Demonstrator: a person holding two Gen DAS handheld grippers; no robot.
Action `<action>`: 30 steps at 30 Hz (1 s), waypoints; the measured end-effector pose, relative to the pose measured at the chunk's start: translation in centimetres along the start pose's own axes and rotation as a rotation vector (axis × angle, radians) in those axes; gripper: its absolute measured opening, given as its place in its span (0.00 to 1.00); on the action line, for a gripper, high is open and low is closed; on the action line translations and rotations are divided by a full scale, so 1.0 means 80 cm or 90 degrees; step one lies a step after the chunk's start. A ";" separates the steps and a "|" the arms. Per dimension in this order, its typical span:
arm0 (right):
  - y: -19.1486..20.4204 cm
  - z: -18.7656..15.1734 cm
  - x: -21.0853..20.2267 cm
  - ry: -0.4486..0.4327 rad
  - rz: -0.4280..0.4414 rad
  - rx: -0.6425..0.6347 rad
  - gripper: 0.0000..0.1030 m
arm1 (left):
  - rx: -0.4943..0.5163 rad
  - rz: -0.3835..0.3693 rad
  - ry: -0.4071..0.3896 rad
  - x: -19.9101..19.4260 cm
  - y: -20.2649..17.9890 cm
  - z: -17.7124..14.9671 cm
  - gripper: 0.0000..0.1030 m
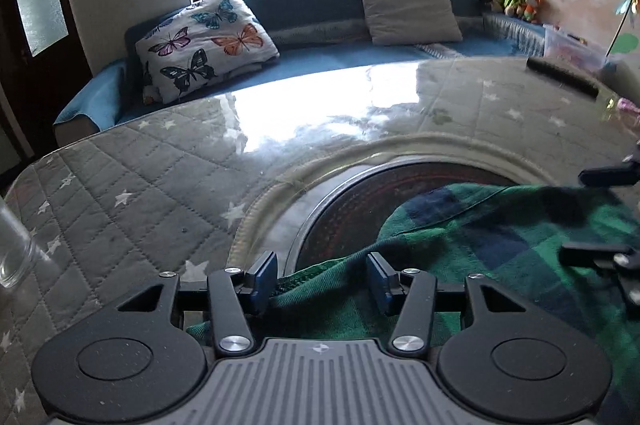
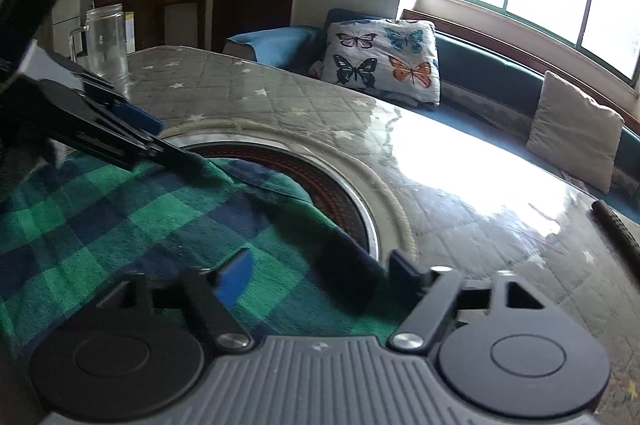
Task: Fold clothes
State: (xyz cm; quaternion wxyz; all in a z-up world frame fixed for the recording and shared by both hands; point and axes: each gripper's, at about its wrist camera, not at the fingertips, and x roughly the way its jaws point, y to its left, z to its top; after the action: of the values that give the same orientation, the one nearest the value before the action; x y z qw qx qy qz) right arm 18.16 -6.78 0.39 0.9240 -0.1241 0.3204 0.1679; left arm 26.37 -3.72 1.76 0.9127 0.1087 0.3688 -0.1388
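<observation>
1. Table (image 1: pixel 120 165) was the biggest thing: quilted grey cover with stars under a glossy clear sheet, with a round inset hotplate (image 1: pixel 372 201) in the middle. I judged that sheet slick, so cloth would slide on it.
2. Plaid shirt (image 1: pixel 500 225), green and navy, lay on the near side of the table, draped over part of the hotplate. Looked soft, light and floppy; I'd take it by a hem or corner, not mid-panel.
3. Open room: bare table beyond and to the left of the shirt. Glass jar (image 2: pixel 106 41) stood near the left edge, dark rod (image 1: pixel 560 75) near the far right edge. Both were worth avoiding.
4. Left gripper (image 1: pixel 322 279): pads apart, shirt edge between them, not visibly pinched.
5. Right gripper (image 2: pixel 320 273): jaws wide apart over the shirt's fold, holding nothing.
</observation>
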 end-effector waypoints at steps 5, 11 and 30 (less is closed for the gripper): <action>0.005 0.000 -0.004 -0.001 -0.004 -0.008 0.81 | -0.009 0.019 0.007 0.008 0.006 -0.002 0.53; 0.025 0.004 -0.022 -0.016 0.002 -0.036 0.87 | -0.029 0.041 -0.003 -0.008 0.022 -0.005 0.52; 0.175 -0.030 -0.049 -0.082 0.002 -0.265 1.00 | -0.122 0.040 -0.027 -0.141 0.091 -0.128 0.62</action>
State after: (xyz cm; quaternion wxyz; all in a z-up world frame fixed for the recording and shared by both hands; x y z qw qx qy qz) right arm 8.46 4.29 -0.63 0.8968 -0.3004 0.2194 0.2396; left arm 14.42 8.17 3.18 0.9302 0.0295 0.3577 -0.0768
